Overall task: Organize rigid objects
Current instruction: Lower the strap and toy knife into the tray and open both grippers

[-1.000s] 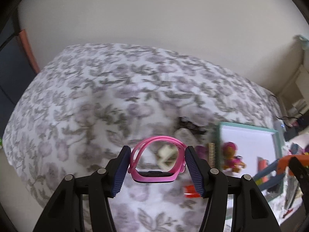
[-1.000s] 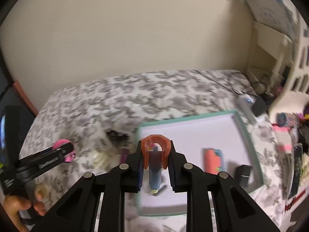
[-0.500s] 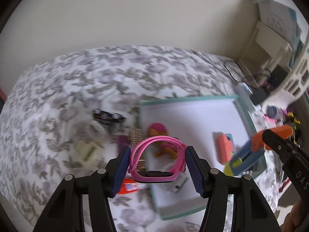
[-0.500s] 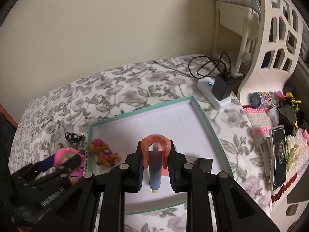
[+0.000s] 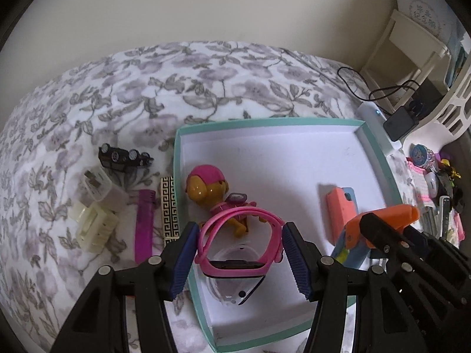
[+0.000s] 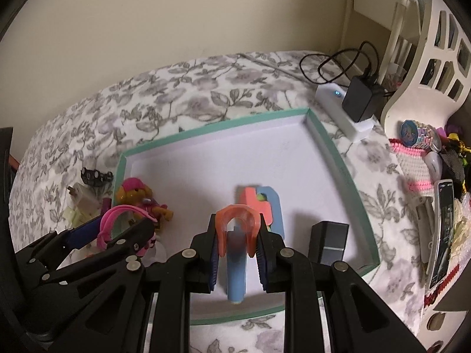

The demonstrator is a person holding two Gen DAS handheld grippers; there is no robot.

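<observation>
Your left gripper (image 5: 240, 253) has its fingers clamped on the pink watch (image 5: 235, 247), squeezing the strap loop from both sides, and holds it above the near left part of the teal-rimmed tray (image 5: 379, 158). Your right gripper (image 6: 237, 250) has its fingers closed on the orange-and-blue toy (image 6: 237, 235), pinching the orange horseshoe-shaped head while the blue handle runs back between the fingers; it hangs over the tray's near middle.

The tray lies on the flowered bedspread (image 5: 176, 88). Inside it, a puppy figure (image 5: 212, 194) with a pink cap lies by the left wall, a coral-and-blue piece (image 5: 340, 206) lies right of centre, a dark grey box (image 6: 328, 242) stands by the near right corner, and a clear plastic item (image 5: 232, 288) lies under the watch.

Left of the tray, on the bedspread, sit a black toy car (image 5: 123, 157), a white charger plug (image 5: 101, 191), a cream block (image 5: 94, 226), a purple strip (image 5: 144, 223) and a black-and-white patterned bar (image 5: 170, 209) just beside the tray wall.
</observation>
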